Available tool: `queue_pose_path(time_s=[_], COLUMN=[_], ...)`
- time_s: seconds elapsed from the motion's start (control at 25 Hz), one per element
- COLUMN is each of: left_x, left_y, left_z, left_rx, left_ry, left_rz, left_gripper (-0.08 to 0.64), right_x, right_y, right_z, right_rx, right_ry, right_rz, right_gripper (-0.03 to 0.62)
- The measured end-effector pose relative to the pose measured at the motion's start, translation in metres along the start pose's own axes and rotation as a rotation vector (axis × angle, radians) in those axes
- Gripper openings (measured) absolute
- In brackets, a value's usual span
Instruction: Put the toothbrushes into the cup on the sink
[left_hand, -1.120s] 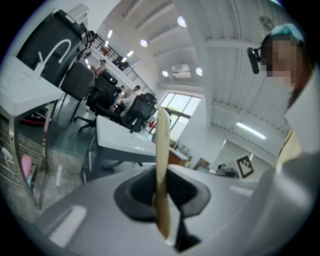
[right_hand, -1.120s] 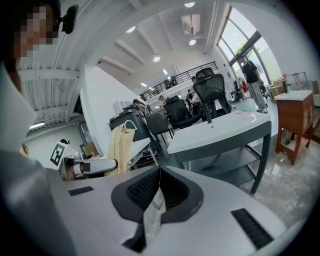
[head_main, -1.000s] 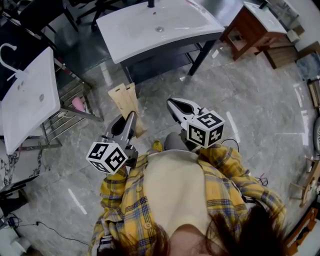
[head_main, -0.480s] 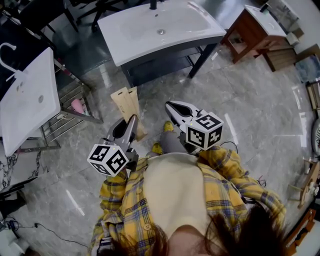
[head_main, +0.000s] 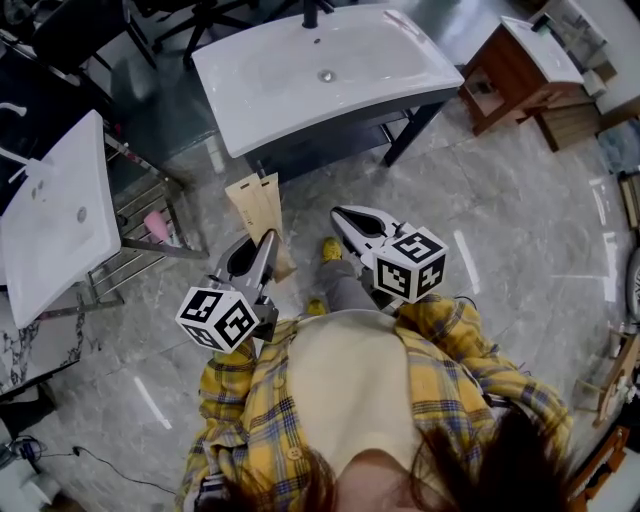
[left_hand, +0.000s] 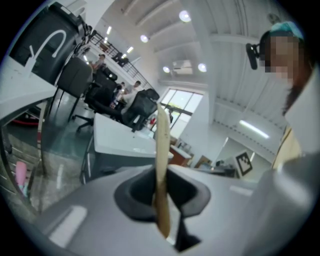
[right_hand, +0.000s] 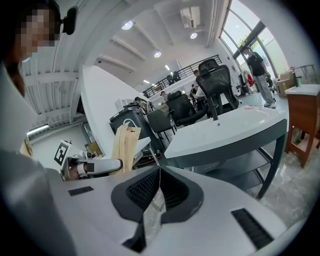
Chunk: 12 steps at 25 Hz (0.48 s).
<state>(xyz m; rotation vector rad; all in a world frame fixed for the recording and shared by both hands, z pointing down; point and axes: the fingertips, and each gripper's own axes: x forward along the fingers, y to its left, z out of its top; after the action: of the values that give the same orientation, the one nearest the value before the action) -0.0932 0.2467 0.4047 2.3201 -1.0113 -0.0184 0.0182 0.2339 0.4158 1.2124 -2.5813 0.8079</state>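
Toothbrushes sat pinched in the left gripper, the right gripper closed on nothing; a steady, firm carry to the sink seemed best.

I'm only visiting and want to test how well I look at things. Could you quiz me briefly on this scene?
1. True or false: the right gripper has something between its fingers.
2. What does the left gripper clamp? A) a cup B) flat tan toothbrush packs C) a towel
3. Fill in: the person's plaid shirt is mostly ____.
Key: 1 false, its fingers are together on nothing; 2 B; 3 yellow.
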Motion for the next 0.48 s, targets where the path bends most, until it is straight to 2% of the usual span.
queue_pose_path(time_s=[0.24, 0.48], left_x=[0.041, 0.077], left_y=[0.019, 0.028], left_z=[0.023, 0.043], left_rx=[-0.019, -0.022], left_ry=[-0.009, -0.015], left_rz=[0.03, 0.053], left_gripper=[0.034, 0.034], right_x=[0.027, 0.047], right_y=[-0.036, -0.061], right_z=[0.028, 0.053], right_rx=[-0.016, -0.035], right_ry=[0.03, 0.049], right_rz=[0.02, 0.081], right_gripper=[0.015, 0.015])
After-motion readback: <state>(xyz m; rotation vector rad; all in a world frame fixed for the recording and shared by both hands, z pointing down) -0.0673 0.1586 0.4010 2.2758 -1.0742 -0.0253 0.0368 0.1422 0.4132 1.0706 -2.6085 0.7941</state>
